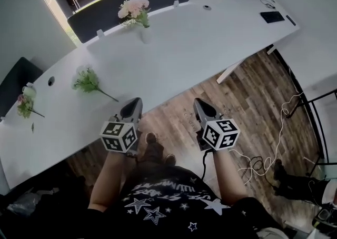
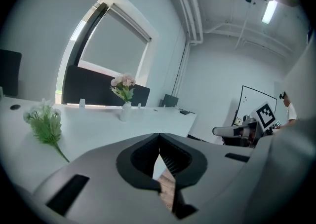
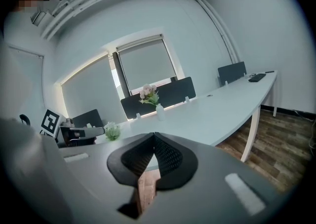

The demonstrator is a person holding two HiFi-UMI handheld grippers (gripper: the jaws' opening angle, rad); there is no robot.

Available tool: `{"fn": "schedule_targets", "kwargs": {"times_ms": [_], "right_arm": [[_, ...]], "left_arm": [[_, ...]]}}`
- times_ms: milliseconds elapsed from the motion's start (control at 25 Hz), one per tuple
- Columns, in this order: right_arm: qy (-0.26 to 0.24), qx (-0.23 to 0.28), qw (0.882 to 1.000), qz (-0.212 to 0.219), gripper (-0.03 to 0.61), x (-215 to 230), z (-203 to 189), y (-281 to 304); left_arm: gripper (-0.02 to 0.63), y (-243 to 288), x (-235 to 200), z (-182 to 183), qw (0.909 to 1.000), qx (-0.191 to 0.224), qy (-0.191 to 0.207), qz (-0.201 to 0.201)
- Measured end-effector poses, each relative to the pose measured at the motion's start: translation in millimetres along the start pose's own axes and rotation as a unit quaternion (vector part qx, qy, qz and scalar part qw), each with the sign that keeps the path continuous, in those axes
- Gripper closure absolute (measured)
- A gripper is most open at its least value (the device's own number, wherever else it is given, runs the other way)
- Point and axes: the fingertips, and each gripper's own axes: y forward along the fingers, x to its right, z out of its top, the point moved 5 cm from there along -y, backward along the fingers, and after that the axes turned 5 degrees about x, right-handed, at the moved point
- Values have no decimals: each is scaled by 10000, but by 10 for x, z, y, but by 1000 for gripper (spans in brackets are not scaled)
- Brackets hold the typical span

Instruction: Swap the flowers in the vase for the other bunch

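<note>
Left claw [image 1: 135, 102] and right claw [image 1: 200, 103] both closed, empty, at worktop [image 1: 179, 53] edge; pink flowers [image 1: 134, 8] in vase [image 1: 146, 36], green bunch [image 1: 88, 81] lying apart.

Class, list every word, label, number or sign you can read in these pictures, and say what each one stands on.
No text can be read clearly.
Person's black shirt: white lettering above printed stars, upside down and blurred, unreadable.
Marker cubes: black-and-white square patterns only, no letters or numbers.
Whiteboard: a few marks, too small to read.
</note>
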Motion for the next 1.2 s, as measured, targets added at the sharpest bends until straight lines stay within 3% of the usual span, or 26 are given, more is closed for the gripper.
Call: {"fn": "schedule_targets", "kwargs": {"times_ms": [800,1200], "right_arm": [[-351,-16,9994,-10,577,59,632,1243],[-418,-134,9990,-15,577,-134,632,1732]], "left_arm": [[606,795,-883,740,9989,463,87,-36],[606,995,-1275,775,9987,454,-43,-243]]}}
